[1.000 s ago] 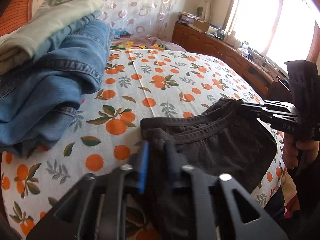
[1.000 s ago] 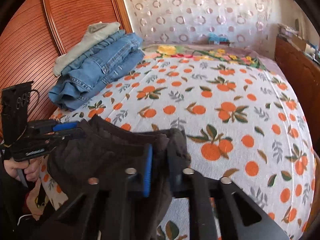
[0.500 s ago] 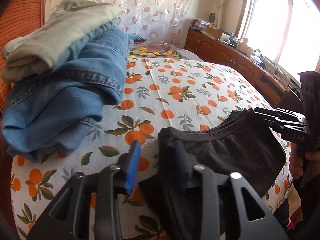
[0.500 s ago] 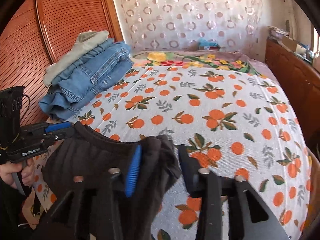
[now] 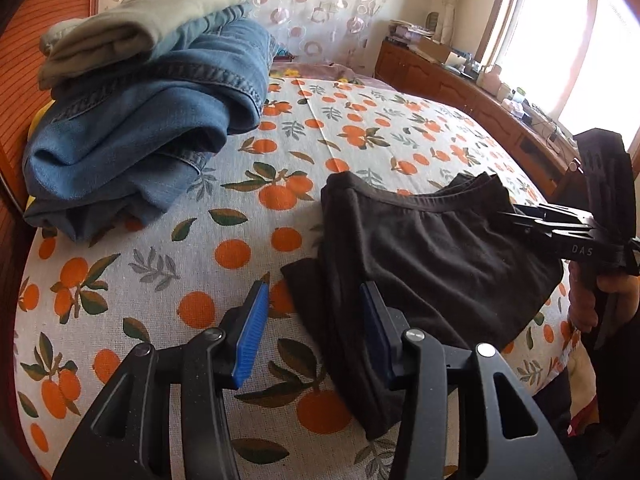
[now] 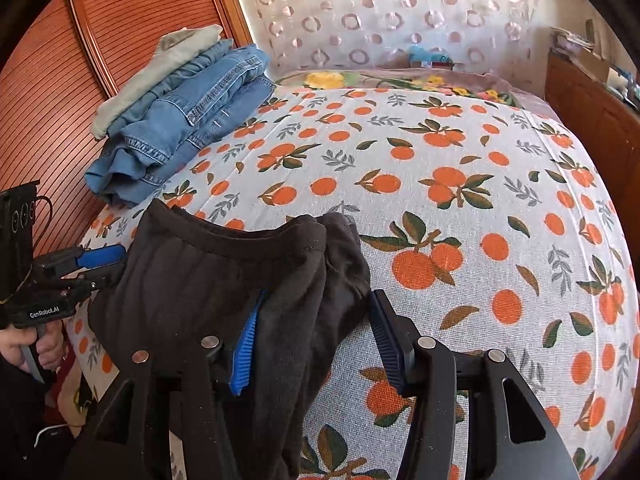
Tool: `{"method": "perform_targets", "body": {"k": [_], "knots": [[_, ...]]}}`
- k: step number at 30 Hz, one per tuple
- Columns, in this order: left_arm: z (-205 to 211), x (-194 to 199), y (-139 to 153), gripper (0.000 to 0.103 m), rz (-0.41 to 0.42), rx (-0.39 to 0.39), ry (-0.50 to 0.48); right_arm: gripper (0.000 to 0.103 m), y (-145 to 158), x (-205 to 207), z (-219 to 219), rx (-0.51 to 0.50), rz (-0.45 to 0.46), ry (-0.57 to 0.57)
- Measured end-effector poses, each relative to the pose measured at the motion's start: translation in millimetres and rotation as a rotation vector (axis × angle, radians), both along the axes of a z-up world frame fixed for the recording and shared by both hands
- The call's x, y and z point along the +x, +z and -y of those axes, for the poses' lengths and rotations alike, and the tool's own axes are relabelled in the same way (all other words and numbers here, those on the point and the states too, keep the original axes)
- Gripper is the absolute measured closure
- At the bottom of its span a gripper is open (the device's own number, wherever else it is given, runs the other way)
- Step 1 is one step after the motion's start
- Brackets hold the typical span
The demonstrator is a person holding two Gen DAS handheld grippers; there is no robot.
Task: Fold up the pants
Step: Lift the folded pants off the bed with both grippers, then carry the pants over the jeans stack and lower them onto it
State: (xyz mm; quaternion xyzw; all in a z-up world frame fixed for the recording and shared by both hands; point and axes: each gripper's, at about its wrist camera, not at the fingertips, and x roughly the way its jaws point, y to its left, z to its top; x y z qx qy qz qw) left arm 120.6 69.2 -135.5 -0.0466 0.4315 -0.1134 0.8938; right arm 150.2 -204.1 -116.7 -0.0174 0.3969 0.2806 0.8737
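Note:
Black pants (image 5: 420, 248) lie folded on the orange-print bedspread (image 5: 360, 132), waistband toward the far side. My left gripper (image 5: 314, 320) is opening; the pants' left edge lies between its blue pads (image 5: 252, 332), which do not press on it. In the right wrist view the pants (image 6: 240, 264) bunch at their right corner. My right gripper (image 6: 316, 332) is opening too, with cloth draped loosely between its fingers and over the left one. Each gripper shows in the other's view: the right gripper (image 5: 504, 214) at the pants' right end, the left gripper (image 6: 108, 260) at the left end.
A stack of folded blue jeans (image 5: 140, 128) topped by a pale green garment (image 5: 140, 12) sits at the bed's far left, beside a slatted wooden panel (image 6: 60, 100). A wooden cabinet (image 5: 460, 92) with clutter runs under the window on the right. The bedspread (image 6: 440, 160) stretches beyond the pants.
Both grippers were shut on the black pants' corners and have opened, letting the cloth go onto the bed. The left gripper has shifted a little; the jeans stack looks closer.

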Motion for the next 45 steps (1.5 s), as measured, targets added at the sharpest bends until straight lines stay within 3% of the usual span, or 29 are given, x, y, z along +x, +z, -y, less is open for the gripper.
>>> {"method": "perform_targets", "body": {"k": [4, 6, 8, 14, 22, 23, 24, 28, 37, 45], "knots": [[3.3, -0.1, -1.2, 0.057, 0.012, -0.014, -0.018, 0.049, -1.8, 1.9, 1.7, 0.014, 0.0, 0.003], [5.1, 2.9, -1.1, 0.062, 0.016, -0.028, -0.03, 0.049, -2.6, 0.0, 1.8, 0.018, 0.002, 0.005], [6.5, 5.0, -1.6, 0.077, 0.019, -0.036, -0.039, 0.049, -3.3, -1.3, 0.7, 0.018, 0.006, 0.006], [6.3, 12.2, -1.0, 0.079, 0.006, -0.064, -0.043, 0.05, -4.7, -5.7, -3.0, 0.021, 0.016, 0.029], [2.8, 24.7, -1.9, 0.08, -0.015, -0.12, -0.049, 0.073, -6.0, -2.6, -3.8, 0.049, -0.019, 0.066], [3.6, 24.4, -2.2, 0.088, -0.012, -0.12, -0.054, 0.078, -6.7, -1.7, -3.2, 0.057, -0.028, 0.071], [4.5, 24.1, -2.9, 0.088, -0.014, -0.128, -0.063, 0.084, -7.3, -0.9, -2.6, 0.065, -0.034, 0.076], [7.1, 15.4, 6.0, 0.092, 0.026, -0.123, -0.06, 0.089, -5.3, -2.2, -1.1, 0.085, -0.028, 0.083], [-1.2, -9.6, 69.2, 0.092, 0.207, -0.157, -0.042, 0.09, 50.8, -15.7, -4.2, 0.115, 0.15, 0.092], [-26.6, -4.6, 106.5, 0.092, 0.322, -0.135, 0.027, 0.09, 111.0, 4.3, -24.5, 0.103, 0.277, 0.139]]}}
